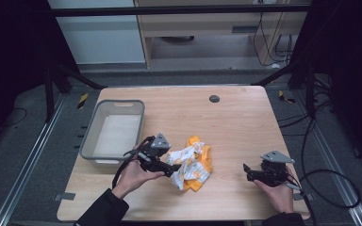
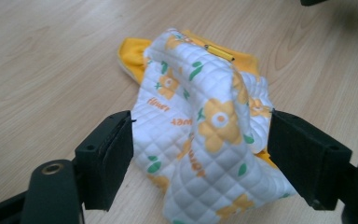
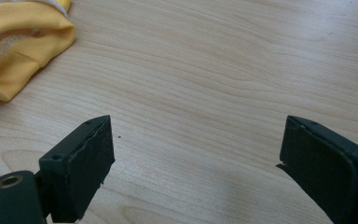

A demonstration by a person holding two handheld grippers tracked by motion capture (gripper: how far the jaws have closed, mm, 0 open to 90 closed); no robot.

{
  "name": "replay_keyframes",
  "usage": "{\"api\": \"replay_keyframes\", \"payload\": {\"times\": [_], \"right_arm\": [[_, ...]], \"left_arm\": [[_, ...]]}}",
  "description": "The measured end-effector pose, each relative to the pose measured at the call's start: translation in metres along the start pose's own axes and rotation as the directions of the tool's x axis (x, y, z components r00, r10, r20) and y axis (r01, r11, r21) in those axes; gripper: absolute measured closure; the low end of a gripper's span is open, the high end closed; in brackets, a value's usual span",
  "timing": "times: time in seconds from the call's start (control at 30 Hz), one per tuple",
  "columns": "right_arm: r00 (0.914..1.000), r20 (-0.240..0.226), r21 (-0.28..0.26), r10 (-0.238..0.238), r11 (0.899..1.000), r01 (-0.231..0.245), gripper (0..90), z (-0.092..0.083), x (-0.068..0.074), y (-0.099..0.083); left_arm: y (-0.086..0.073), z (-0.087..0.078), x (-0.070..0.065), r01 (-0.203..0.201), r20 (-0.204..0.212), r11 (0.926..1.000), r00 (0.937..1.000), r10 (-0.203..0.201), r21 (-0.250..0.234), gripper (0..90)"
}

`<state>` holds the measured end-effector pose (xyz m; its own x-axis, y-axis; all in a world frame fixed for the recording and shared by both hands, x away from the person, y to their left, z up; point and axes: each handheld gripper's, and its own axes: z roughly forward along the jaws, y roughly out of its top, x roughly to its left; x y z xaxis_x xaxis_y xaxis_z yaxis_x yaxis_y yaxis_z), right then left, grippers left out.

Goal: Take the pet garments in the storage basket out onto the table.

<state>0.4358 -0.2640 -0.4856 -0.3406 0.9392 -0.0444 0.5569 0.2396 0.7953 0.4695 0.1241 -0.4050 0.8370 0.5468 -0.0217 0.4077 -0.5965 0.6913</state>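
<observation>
The left hand-held gripper (image 2: 200, 144) stands spread wide, its jaws straddling a crumpled quilted floral garment with yellow lining (image 2: 200, 126) on the worktop (image 1: 235, 122). To grip well, close on the bunched fold between them, not a loose edge. The right hand-held gripper (image 3: 196, 158) is released over bare wood, the garment well off its left jaw; a grey bin (image 1: 92, 136) lies beyond the left one.

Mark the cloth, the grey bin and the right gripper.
cloth (image 2: 200, 135), left gripper view, quilted flowered middle.
grey bin (image 1: 88, 133), high view, left wall.
right gripper (image 1: 246, 172), high view, midway between its fingertips.
</observation>
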Motion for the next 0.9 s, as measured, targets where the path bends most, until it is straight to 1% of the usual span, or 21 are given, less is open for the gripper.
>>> {"api": "replay_keyframes", "payload": {"times": [0.03,0.07,0.1,0.17,0.27,0.37,0.43,0.47,0.5,0.53,0.57,0.6,0.63,0.77,0.8,0.83,0.9], "right_arm": [[1.0,0.0,0.0,0.0,1.0,0.0,9.8,0.0,0.0,0.0],[1.0,0.0,0.0,0.001,1.0,-0.001,9.8,0.0,0.0,0.0],[1.0,0.0,0.0,0.002,1.0,-0.002,9.7,0.0,0.0,0.0],[1.0,0.0,0.0,0.002,1.0,-0.002,9.7,0.0,0.0,0.0],[1.0,0.0,0.001,0.0,1.0,0.0,9.7,0.0,0.0,0.0],[1.0,-0.001,0.0,0.001,1.0,-0.001,9.6,0.0,0.0,0.0],[1.0,-0.001,-0.003,-0.001,1.0,0.0,9.6,-0.001,0.0,0.0],[1.0,-0.002,-0.003,0.002,1.0,-0.002,9.6,-0.001,0.0,0.0],[1.0,-0.002,-0.003,0.002,1.0,-0.002,9.6,-0.001,0.0,0.0],[1.0,-0.005,-0.003,0.005,1.0,-0.005,9.6,-0.001,0.001,0.0],[1.0,-0.006,-0.001,0.006,1.0,-0.006,9.6,-0.001,0.001,0.0],[1.0,-0.007,-0.001,0.007,1.0,-0.007,9.6,-0.001,0.001,0.0],[1.0,-0.007,-0.003,0.006,1.0,-0.006,9.6,-0.001,0.001,0.0],[1.0,-0.004,-0.011,-0.001,1.0,0.001,9.7,-0.001,0.0,0.0],[1.0,-0.005,-0.011,0.005,1.0,-0.005,9.7,-0.002,0.001,0.0],[1.0,-0.006,-0.012,0.004,1.0,-0.004,9.7,-0.002,0.001,0.0],[1.0,-0.006,-0.012,0.004,1.0,-0.004,9.8,-0.002,0.001,0.0]], "left_arm": [[-0.002,-0.003,0.001,0.001,-0.009,0.9999,1.0,-0.001,-0.01,22.2],[-0.007,-0.008,0.004,0.014,-0.033,0.9992,0.9993,-0.016,-0.037,22.2],[-0.007,-0.008,0.004,0.014,-0.033,0.9992,0.9993,-0.016,-0.037,22.2],[-0.013,-0.014,0.007,0.03,-0.05,0.9977,0.9982,-0.034,-0.061,22.2],[-0.024,-0.023,0.009,0.058,-0.072,0.993,0.9952,-0.066,-0.103,22.8],[-0.032,-0.03,0.012,0.075,-0.092,0.9893,0.9919,-0.087,-0.125,23.8],[-0.038,-0.034,0.014,0.098,-0.107,0.9847,0.9878,-0.114,-0.145,25.7],[-0.045,-0.038,0.016,0.118,-0.126,0.9787,0.9822,-0.14,-0.168,26.4],[-0.045,-0.038,0.016,0.118,-0.126,0.9787,0.9822,-0.14,-0.168,27.5],[-0.049,-0.04,0.017,0.125,-0.134,0.9764,0.9796,-0.149,-0.177,28.7],[-0.055,-0.044,0.018,0.138,-0.148,0.9717,0.9747,-0.168,-0.192,29.3],[-0.059,-0.046,0.019,0.141,-0.16,0.9696,0.9716,-0.175,-0.2,29.8],[-0.059,-0.046,0.019,0.141,-0.16,0.9696,0.9716,-0.175,-0.2,30.4],[-0.071,-0.052,0.021,0.158,-0.191,0.9645,0.9613,-0.199,-0.212,32.8],[-0.078,-0.055,0.022,0.167,-0.19,0.9637,0.9595,-0.207,-0.208,33.0],[-0.078,-0.055,0.022,0.167,-0.19,0.9637,0.9595,-0.207,-0.208,33.0],[-0.086,-0.058,0.021,0.175,-0.191,0.9621,0.9575,-0.216,-0.209,33.2]]}}
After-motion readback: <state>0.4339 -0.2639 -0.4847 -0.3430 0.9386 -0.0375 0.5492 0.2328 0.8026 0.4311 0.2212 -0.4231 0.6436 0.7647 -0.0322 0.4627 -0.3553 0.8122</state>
